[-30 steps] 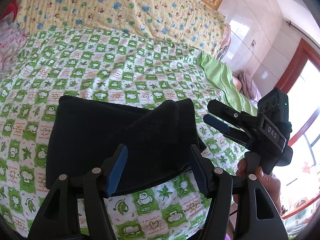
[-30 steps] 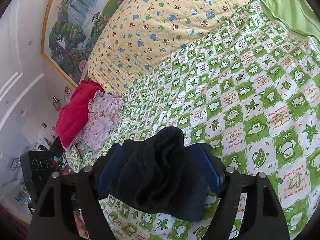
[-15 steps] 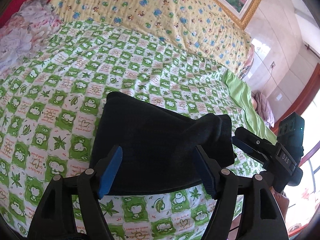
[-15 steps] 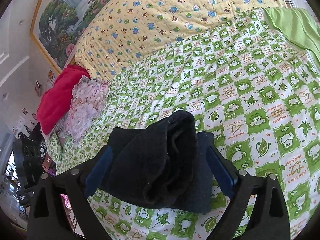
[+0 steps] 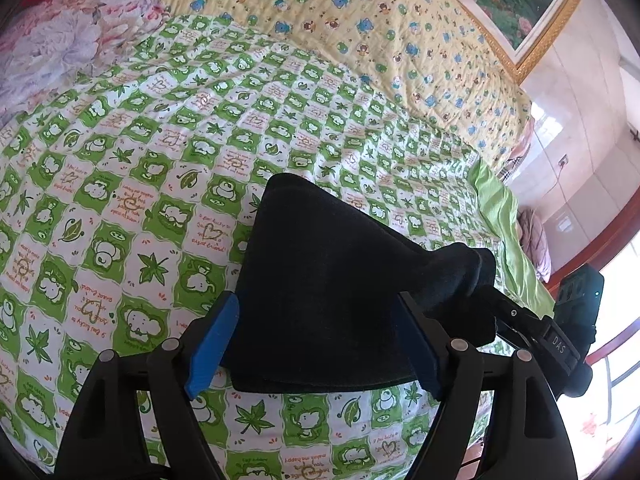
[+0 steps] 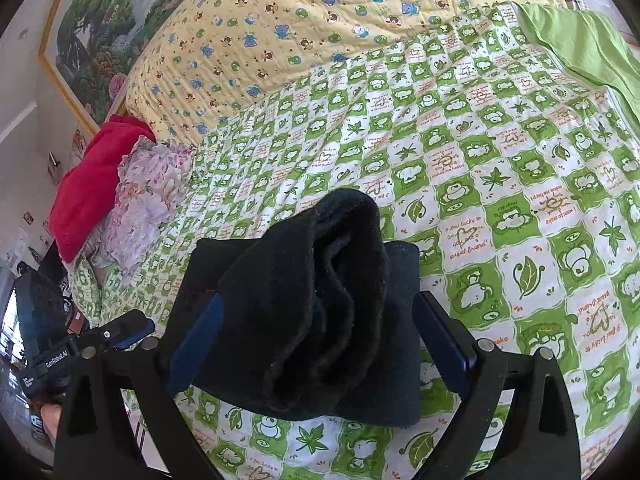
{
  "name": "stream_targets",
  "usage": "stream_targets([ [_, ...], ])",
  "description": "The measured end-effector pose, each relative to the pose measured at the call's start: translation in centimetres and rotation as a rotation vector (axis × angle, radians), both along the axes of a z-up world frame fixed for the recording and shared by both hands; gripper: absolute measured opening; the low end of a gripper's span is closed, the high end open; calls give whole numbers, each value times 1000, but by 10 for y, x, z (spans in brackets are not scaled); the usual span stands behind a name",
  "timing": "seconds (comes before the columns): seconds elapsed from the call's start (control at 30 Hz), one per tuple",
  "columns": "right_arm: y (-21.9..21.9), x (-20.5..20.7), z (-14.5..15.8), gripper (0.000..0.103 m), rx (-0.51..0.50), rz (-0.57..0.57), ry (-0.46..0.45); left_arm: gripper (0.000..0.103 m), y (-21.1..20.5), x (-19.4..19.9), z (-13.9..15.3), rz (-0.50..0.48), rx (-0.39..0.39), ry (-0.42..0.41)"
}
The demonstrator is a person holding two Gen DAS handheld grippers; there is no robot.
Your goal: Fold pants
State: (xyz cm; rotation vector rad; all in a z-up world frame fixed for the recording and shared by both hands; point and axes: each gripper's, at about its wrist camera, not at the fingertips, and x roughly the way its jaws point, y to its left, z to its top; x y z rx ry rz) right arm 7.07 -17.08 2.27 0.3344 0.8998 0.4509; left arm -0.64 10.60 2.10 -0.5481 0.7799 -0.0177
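Note:
The black pants (image 5: 320,288) lie folded on the green-and-white checked bedspread. In the left wrist view my left gripper (image 5: 316,344) is open, its blue pads on either side of the near edge of the pants. My right gripper (image 5: 504,312) shows at the right, at the raised bunched end of the pants. In the right wrist view the right gripper (image 6: 320,344) stands wide with a thick bunched fold of the pants (image 6: 316,300) between its blue pads; the pads do not press it. The left gripper (image 6: 120,332) shows at the lower left.
A yellow quilt with small animals (image 5: 360,20) covers the far side of the bed. A floral cloth (image 6: 148,192) and a red cloth (image 6: 88,184) lie at the left end. A plain green sheet (image 6: 580,40) lies at the right end. A framed painting (image 6: 100,28) hangs behind.
The left gripper has swung right along the bed, so the pants sit further right in its view. The right gripper's pads have spread apart around the bunched fold.

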Motion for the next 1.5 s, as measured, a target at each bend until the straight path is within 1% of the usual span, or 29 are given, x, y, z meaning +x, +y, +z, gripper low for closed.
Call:
stream_targets([
  [0.2,-7,4,-9,95,26,-23,35,79,-2,9,-4,-6,11,11],
  [0.37,-8,3,-12,95,30,-21,43,80,2,19,-8,-8,12,25],
  [0.47,-6,3,-15,95,12,-10,47,80,5,26,-11,-6,13,33],
  [0.6,-7,3,-22,95,-47,-17,53,80,10,31,-17,-3,8,47],
  [0.73,-18,3,-29,95,-53,-36,68,80,11,38,-24,-2,2,65],
  [0.87,-20,1,-31,94,-49,-30,67,80,12,45,-32,-12,-15,87],
  [0.97,-19,1,-32,88,-36,-13,66,80,11,49,-36,-14,-21,97],
  [1.03,-19,1,-34,79,-12,3,72,80,11,52,-39,-14,-22,104],
  [1.07,-20,2,-36,76,3,10,78,80,11,53,-40,-15,-24,106],
  [1.27,-24,5,-44,74,73,33,104,80,11,62,-51,-21,-47,114],
  [1.3,-24,5,-44,72,78,38,106,80,11,63,-52,-20,-47,115],
  [1.33,-24,6,-45,69,90,45,109,78,11,64,-53,-20,-47,114],
  [1.37,-24,6,-45,69,101,50,115,76,11,64,-54,-21,-50,111],
  [1.43,-23,7,-46,69,106,56,120,66,9,67,-56,-38,-61,107],
  [1.5,-23,9,-47,68,115,62,128,65,6,69,-55,-41,-56,106],
])
